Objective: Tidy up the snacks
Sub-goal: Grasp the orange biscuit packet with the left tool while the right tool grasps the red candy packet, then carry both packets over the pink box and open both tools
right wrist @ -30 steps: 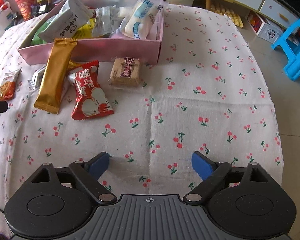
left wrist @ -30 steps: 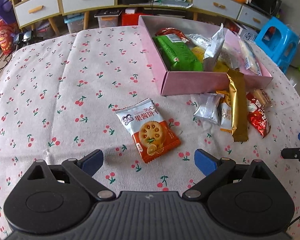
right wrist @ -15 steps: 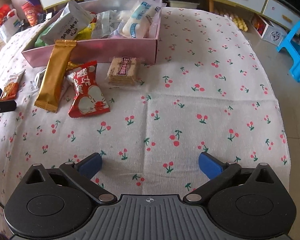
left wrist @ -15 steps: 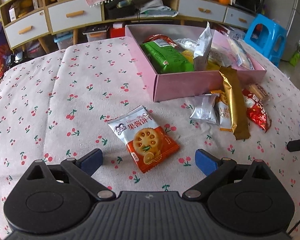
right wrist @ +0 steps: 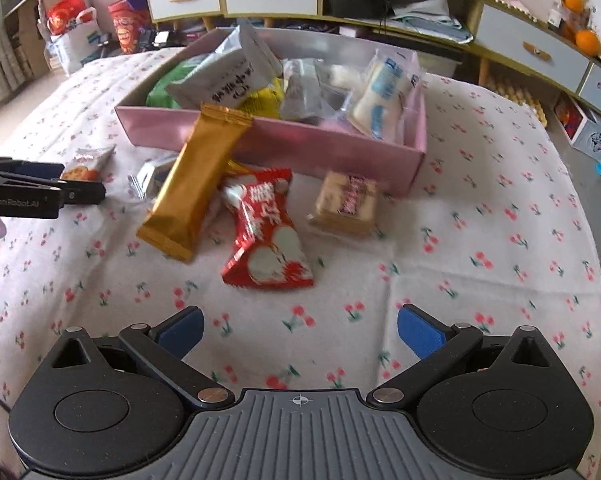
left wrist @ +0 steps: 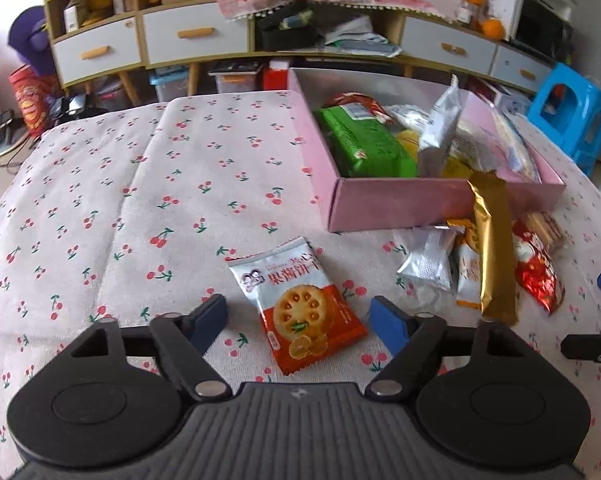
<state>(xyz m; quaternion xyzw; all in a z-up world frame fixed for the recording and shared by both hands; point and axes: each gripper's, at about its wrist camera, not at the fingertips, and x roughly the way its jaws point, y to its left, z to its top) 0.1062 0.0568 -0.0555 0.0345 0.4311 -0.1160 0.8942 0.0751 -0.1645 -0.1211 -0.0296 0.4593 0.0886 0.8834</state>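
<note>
Left tongs (left wrist: 298, 314): closing, pads not yet touching the biscuit packet (left wrist: 300, 304) between them. Right tongs (right wrist: 298, 326): spread wide, empty, near the red packet (right wrist: 266, 232).

A pink box (left wrist: 384, 204) sits on white cloth (left wrist: 140, 208) patterned with red cherries, beside a gold wrapper (right wrist: 192, 184).

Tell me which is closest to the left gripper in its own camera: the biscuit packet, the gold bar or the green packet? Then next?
1. Biscuit packet, between the closing left gripper's fingers.
2. Gold bar, off right, leaning on the pink box.
3. Green packet, inside the box.
</note>
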